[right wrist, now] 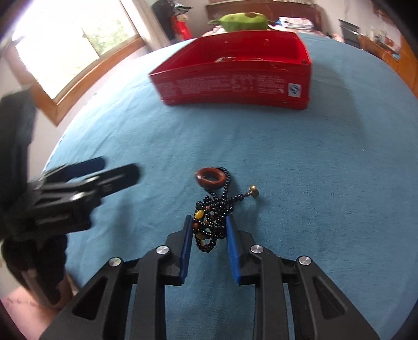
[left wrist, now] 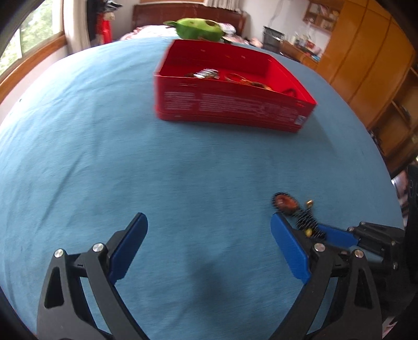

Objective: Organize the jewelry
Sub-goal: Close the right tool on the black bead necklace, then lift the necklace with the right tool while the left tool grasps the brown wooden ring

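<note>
Tongs on the right hand sit nearest, their blue pads closed against a heaped string of dark beads that lies on the blue cloth covering the tabletop. The pads press the pile from both sides, so the beads are gripped, though most of the heap rests on the cloth. A few yellow and amber beads show among the black ones. From the pile one strand runs forward to a brown ring lying flat just beyond the pads, and another short strand ends in a small brass bell off to the right.

The left tongs stand wide apart with nothing between their pads, only bare cloth. In the left wrist view the beads appear just beside its right pad, with the right tongs coming in from the lower right edge. In the right wrist view the left tongs are blurred, at the left side.

Farther on, well apart from the beads, a red box sits open on the cloth, white print along its near wall. Some jewelry lies inside, too blurred to sort out. Behind the box lies a green object, and past that a bed with a wooden headboard, a window at left, and wooden cupboards at right.
</note>
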`<state>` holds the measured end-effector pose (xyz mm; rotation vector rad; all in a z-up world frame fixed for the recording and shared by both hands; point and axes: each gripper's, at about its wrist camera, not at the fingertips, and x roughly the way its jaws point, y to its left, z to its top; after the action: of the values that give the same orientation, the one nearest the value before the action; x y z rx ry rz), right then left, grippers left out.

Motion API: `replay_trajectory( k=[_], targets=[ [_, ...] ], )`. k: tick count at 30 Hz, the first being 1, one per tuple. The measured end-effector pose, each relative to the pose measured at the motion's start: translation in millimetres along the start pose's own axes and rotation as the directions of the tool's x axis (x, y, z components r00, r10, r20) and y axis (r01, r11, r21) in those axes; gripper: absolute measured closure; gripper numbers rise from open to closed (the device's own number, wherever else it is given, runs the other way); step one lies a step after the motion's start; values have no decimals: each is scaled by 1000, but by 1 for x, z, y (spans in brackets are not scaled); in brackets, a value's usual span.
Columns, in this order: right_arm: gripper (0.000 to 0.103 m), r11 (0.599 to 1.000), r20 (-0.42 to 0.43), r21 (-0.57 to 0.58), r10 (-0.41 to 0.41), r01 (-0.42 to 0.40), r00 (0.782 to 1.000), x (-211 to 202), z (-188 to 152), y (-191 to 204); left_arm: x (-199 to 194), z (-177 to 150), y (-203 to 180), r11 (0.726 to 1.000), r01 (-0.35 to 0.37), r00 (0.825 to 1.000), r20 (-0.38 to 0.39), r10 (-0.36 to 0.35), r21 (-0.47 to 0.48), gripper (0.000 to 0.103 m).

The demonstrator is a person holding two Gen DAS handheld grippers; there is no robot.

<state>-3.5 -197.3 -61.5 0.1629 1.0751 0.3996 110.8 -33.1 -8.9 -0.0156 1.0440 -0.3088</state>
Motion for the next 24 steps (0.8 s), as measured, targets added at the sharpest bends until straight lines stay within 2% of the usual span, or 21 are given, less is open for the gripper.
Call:
replay_trajectory(
  k=[1,3,6,8,13,24],
  targets=[
    [78,1000,-10,-7,-1,1,1000,1,-1,0,2,3,-4,1000,8,1000,-7,-8,5,9],
    [78,988,26,-33,-151,152,988,-1,-2,-2,4,5,-8,1000,5,1000,-7,-5,8,9],
    [78,998,20,18,-58,58,998,-7,-3,-16,4,8,-13,1000,13,1000,-10,-12,13,9],
    [78,998,40,23,-65,64,997,-14,-5,-21,5,9,-16,1000,15,1000,-11,-14,17,9],
    [78,1000,86,24,-7,5,996,-37,-2,-25,12,13,-23,999,11,1000,-26,-10,38,9],
    [78,991,157,56,109,-119,982,-57,15,-30,16,18,-14,1000,24,999,-22,-24,-8,9]
  ],
)
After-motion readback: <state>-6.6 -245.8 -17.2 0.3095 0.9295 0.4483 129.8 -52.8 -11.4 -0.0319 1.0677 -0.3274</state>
